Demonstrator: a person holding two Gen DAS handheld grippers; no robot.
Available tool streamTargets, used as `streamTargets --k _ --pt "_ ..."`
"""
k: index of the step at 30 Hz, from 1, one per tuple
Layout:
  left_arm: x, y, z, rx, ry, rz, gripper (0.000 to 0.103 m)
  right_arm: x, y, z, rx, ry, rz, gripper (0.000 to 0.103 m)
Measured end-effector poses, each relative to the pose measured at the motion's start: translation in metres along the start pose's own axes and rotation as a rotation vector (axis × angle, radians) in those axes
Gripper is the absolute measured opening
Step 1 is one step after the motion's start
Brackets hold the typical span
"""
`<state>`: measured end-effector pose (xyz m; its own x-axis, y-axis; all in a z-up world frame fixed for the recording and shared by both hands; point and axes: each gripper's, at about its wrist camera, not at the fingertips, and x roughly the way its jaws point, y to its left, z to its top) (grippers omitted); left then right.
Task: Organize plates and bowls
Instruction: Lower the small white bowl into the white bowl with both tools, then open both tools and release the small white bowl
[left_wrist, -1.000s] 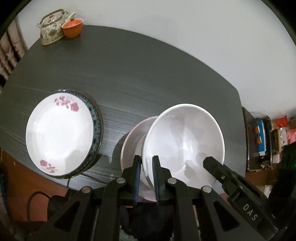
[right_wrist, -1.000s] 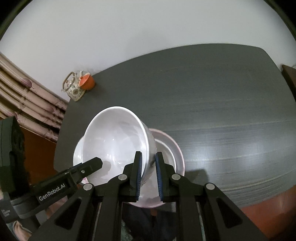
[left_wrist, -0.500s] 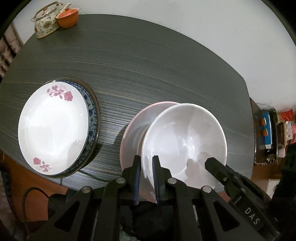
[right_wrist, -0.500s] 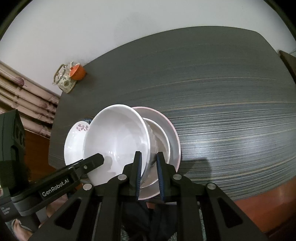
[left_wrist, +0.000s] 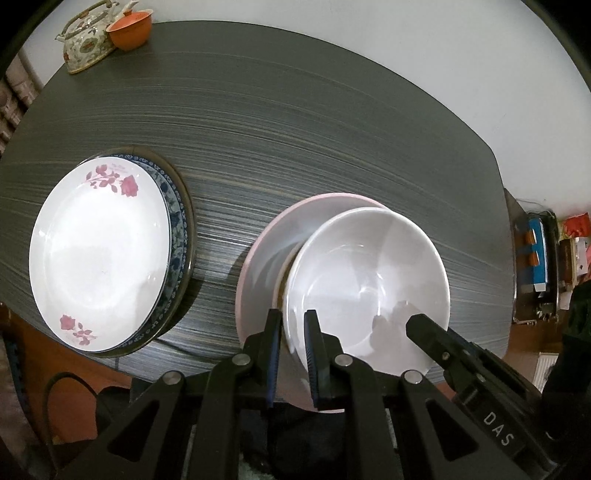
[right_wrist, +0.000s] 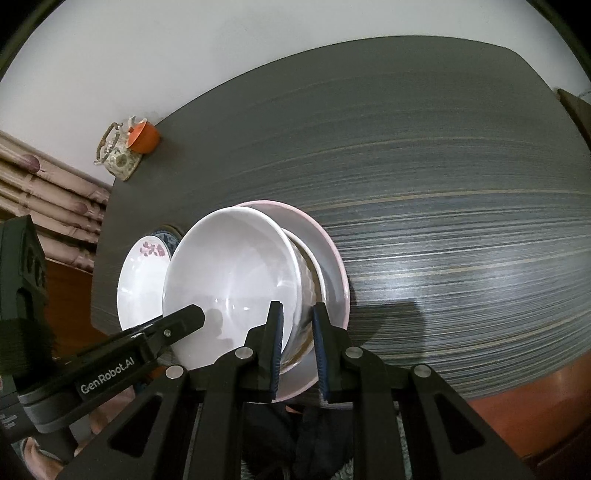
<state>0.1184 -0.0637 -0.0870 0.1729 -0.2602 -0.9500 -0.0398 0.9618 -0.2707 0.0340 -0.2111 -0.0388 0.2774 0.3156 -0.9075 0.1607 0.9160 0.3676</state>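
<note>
A plain white bowl (left_wrist: 369, 273) (right_wrist: 229, 273) hangs tilted between both grippers. My left gripper (left_wrist: 293, 325) is shut on its near-left rim, and my right gripper (right_wrist: 297, 317) is shut on the opposite rim. Each gripper shows in the other's view, the right one (left_wrist: 421, 326) and the left one (right_wrist: 192, 317). The bowl rests in or just above a second bowl (right_wrist: 308, 266), which stands on a pink plate (left_wrist: 295, 221) (right_wrist: 332, 258). I cannot tell whether the two bowls touch.
Left of the pink plate lies a stack topped by a white plate with pink flowers (left_wrist: 99, 254) (right_wrist: 144, 273). A teapot (left_wrist: 86, 46) and an orange cup (left_wrist: 131, 26) stand at the far corner of the dark table (left_wrist: 295, 110). The table's near edge is right below the grippers.
Both grippers have come down with the white bowl. It now sits lower and closer over the bowl on the pink plate.
</note>
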Motion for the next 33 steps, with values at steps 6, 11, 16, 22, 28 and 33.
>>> streamTargets --k 6,11,16,22,28,33 --pt "-0.005 0.001 0.003 0.0 -0.004 -0.004 0.013 0.005 0.0 0.0 -0.001 0.009 0.001 0.017" --pt "-0.004 0.005 0.002 -0.004 -0.003 -0.013 0.013 0.006 -0.001 0.002 -0.012 0.008 -0.01 0.018" --pt "-0.003 0.008 0.004 -0.005 -0.001 -0.018 0.013 0.006 0.0 -0.001 -0.019 0.006 -0.015 0.019" --pt "-0.008 0.013 0.005 -0.006 -0.012 -0.04 0.013 0.006 0.004 -0.001 -0.025 0.011 -0.006 0.026" --pt "-0.023 0.019 0.005 -0.006 -0.036 -0.061 0.013 -0.002 0.001 -0.002 -0.022 -0.006 -0.003 0.038" --pt "-0.041 0.03 0.004 -0.021 -0.064 -0.087 0.013 -0.011 0.001 -0.001 -0.018 -0.028 0.005 0.042"
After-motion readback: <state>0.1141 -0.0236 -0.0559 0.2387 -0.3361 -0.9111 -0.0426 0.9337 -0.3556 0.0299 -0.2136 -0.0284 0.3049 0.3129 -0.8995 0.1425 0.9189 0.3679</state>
